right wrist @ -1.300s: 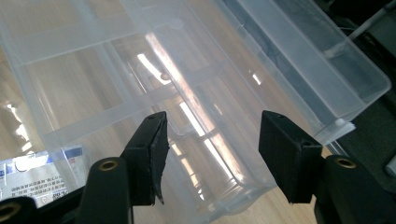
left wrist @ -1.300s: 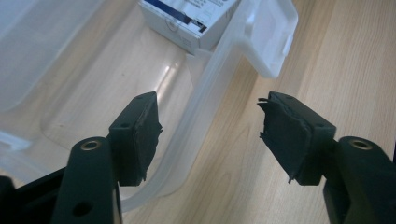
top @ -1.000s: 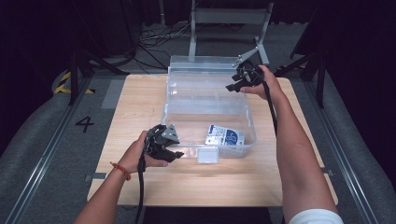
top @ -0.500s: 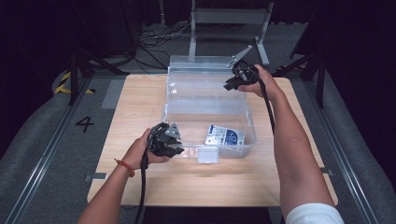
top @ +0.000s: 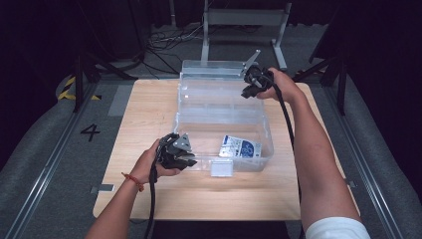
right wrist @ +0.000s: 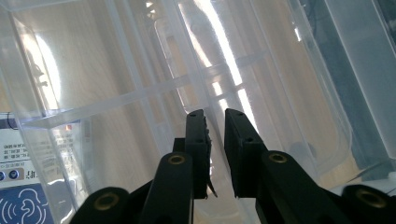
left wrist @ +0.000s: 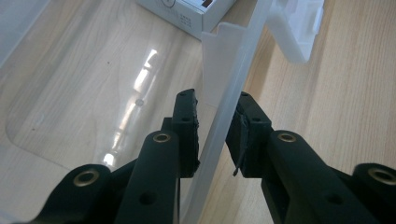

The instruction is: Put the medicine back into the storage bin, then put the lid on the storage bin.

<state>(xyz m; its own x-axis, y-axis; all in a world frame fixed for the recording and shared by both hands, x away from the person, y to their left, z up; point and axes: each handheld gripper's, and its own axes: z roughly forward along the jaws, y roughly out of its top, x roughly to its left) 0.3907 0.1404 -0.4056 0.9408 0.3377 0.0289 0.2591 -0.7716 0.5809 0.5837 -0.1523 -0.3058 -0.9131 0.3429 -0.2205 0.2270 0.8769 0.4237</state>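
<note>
high view, box: clear plastic box (top: 219, 117) mid-table (top: 149, 114), its open lid at 12 o'clock.
high view, change: both hands about where they were a second ago; both sets of jaws have just been closing on the box.
high view, left gripper (top: 185, 158): at 7 o'clock of the box, on the near wall's left end.
high view, right gripper (top: 247, 90): at 1 o'clock, on the far right rim by the lid.
high view, meaning: two-handed hold looks set, box probably ready to lift or shift.
left gripper view, fingers (left wrist: 187, 126): straddle the clear wall, pads near or just on it; firm pinch cannot be told.
left gripper view, nearby: white carton (left wrist: 196, 11) inside at 12 o'clock, latch tab (left wrist: 299, 28) at 1 o'clock.
right gripper view, fingers (right wrist: 198, 140): narrow gap, thin clear rim between; contact cannot be told.
right gripper view, obstacles: blue-white packet (right wrist: 23, 186) at 8 o'clock may slide inside.
</note>
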